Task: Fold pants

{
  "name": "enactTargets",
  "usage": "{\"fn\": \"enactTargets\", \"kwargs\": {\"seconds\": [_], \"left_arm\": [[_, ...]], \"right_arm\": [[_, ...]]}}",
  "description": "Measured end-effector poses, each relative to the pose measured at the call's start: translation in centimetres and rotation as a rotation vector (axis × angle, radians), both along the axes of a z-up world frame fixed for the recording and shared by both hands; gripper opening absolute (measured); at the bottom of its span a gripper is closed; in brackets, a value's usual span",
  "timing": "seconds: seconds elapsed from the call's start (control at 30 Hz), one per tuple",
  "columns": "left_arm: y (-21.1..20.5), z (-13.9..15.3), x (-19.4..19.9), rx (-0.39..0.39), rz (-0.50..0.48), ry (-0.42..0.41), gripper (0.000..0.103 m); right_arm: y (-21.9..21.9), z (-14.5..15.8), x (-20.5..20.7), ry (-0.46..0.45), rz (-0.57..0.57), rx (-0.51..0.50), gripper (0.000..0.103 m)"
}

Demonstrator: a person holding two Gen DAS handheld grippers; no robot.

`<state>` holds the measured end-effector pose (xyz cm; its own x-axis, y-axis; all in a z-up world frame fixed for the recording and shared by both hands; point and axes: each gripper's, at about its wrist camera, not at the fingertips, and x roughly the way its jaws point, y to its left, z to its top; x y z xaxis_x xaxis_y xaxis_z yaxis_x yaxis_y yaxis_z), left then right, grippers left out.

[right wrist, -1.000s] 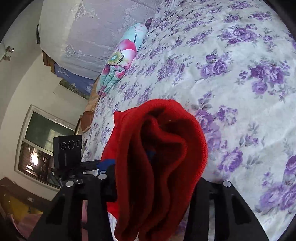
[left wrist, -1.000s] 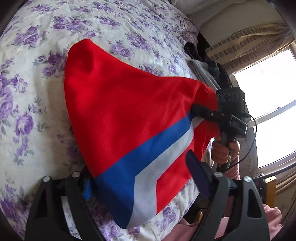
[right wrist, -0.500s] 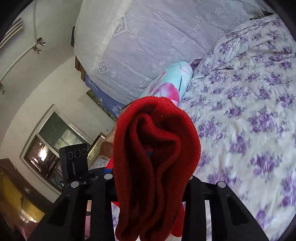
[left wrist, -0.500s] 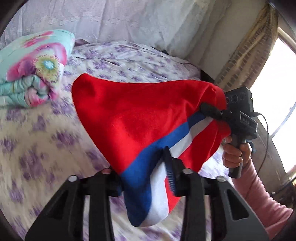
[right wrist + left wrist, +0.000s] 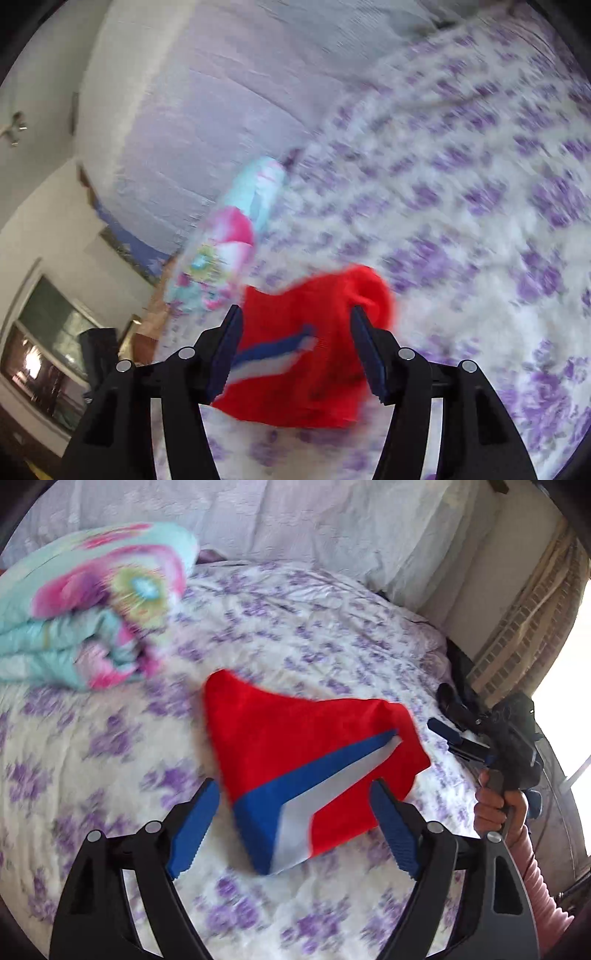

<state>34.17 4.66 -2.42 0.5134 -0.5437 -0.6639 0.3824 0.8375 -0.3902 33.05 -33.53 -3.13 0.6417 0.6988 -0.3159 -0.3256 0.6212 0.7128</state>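
Note:
The red pants (image 5: 295, 753) with a blue and white stripe lie folded in a loose heap on the floral bed sheet (image 5: 92, 775). They also show in the right wrist view (image 5: 310, 354). My left gripper (image 5: 295, 830) is open and empty, its blue pads on either side of the near end of the pants. My right gripper (image 5: 295, 350) is open and empty, just short of the pants. It also shows in the left wrist view (image 5: 448, 734), to the right of the pants, held by a hand. Both views are blurred.
A folded turquoise and pink quilt (image 5: 88, 602) lies at the back left of the bed. A white lace headboard cover (image 5: 295, 528) stands behind it. A curtain and bright window (image 5: 535, 627) are at the right. Dark clothes (image 5: 458, 698) lie at the bed's right edge.
Both grippers have opened and let go of the pants, which dropped onto the bed. Both grippers have pulled back a little from the cloth.

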Motion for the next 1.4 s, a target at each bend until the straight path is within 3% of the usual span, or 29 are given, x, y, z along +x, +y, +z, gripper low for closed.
{"fn": "enactTargets", "kwargs": {"seconds": [0.07, 0.17, 0.2, 0.27, 0.33, 0.37, 0.43, 0.6, 0.8, 0.97, 1.4], "left_arm": [[-2.6, -0.5, 1.0, 0.021, -0.037, 0.011, 0.082], [-4.5, -3.4, 2.0, 0.121, -0.016, 0.058, 0.082], [-4.8, -5.0, 2.1, 0.171, 0.003, 0.081, 0.085], [-4.2, -5.9, 1.6, 0.176, 0.022, 0.082, 0.086], [-3.8, -4.4, 0.9, 0.233, 0.079, 0.089, 0.087], [-3.5, -3.5, 0.1, 0.236, 0.097, 0.069, 0.089], [-2.6, -1.5, -2.1, 0.273, 0.186, 0.001, 0.099], [-1.9, 0.2, -7.6, 0.312, 0.342, -0.057, 0.099], [-1.9, -0.3, -12.6, 0.326, 0.407, -0.124, 0.099], [-2.7, -0.9, -13.9, 0.328, 0.369, -0.133, 0.099], [-2.5, -1.5, -14.1, 0.343, 0.359, -0.127, 0.099]], "right_arm": [[1.8, 0.7, 0.8, -0.031, 0.079, 0.025, 0.061], [3.9, -1.7, 2.8, 0.036, 0.035, -0.114, 0.062], [3.7, -4.0, 3.6, 0.120, 0.011, -0.137, 0.055], [2.3, -5.8, 3.2, 0.139, -0.026, -0.046, 0.041], [1.8, -4.6, 1.8, 0.154, -0.071, -0.007, 0.058], [1.8, -3.4, 0.3, 0.136, -0.105, -0.019, 0.075], [2.6, -1.5, -2.3, 0.079, -0.114, -0.088, 0.080], [5.5, 0.3, -10.1, -0.042, -0.212, -0.311, 0.096], [9.5, -2.4, -13.9, -0.068, -0.284, -0.591, 0.099], [11.5, -3.8, -14.0, -0.061, -0.238, -0.710, 0.099], [11.5, -3.9, -14.4, -0.059, -0.238, -0.720, 0.099]]}}
